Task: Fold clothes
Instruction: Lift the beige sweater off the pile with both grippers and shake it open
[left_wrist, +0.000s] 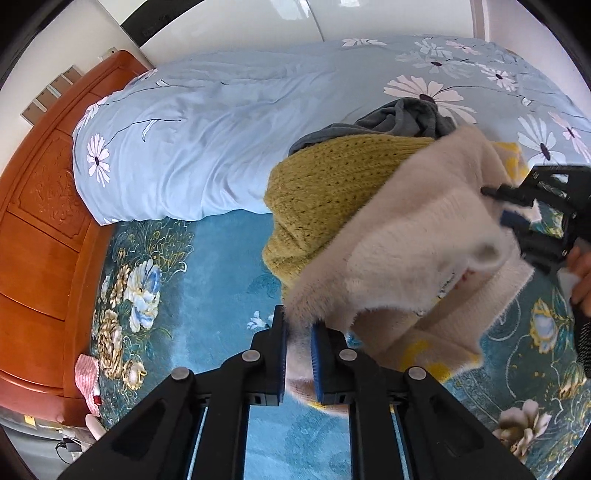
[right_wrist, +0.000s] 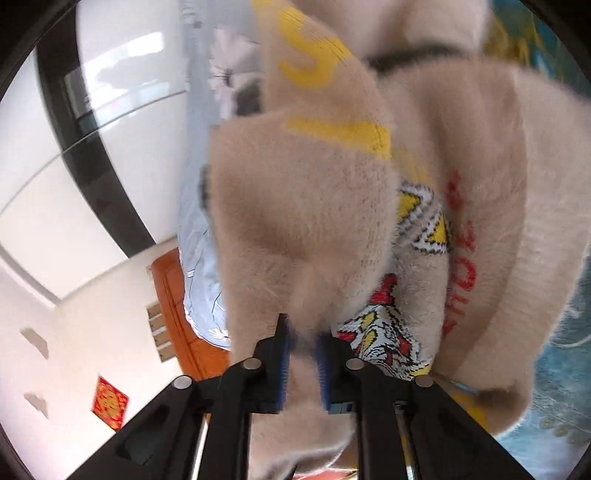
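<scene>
left gripper (left_wrist: 298, 332) jaws clamp beige sweater (left_wrist: 417, 254) | right gripper (right_wrist: 303, 338) likewise, blurred

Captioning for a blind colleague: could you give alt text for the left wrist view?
The left gripper pinches a fluffy beige sweater lifted over a blue floral bedspread; the right gripper holds its far edge, a mustard knit behind.

Fuzzy beige sweater (left_wrist: 413, 236) with yellow and red print, mustard knit (left_wrist: 325, 188), grey garment (left_wrist: 402, 118), pale blue daisy duvet (left_wrist: 207, 140), teal floral blanket (left_wrist: 214, 273).
</scene>
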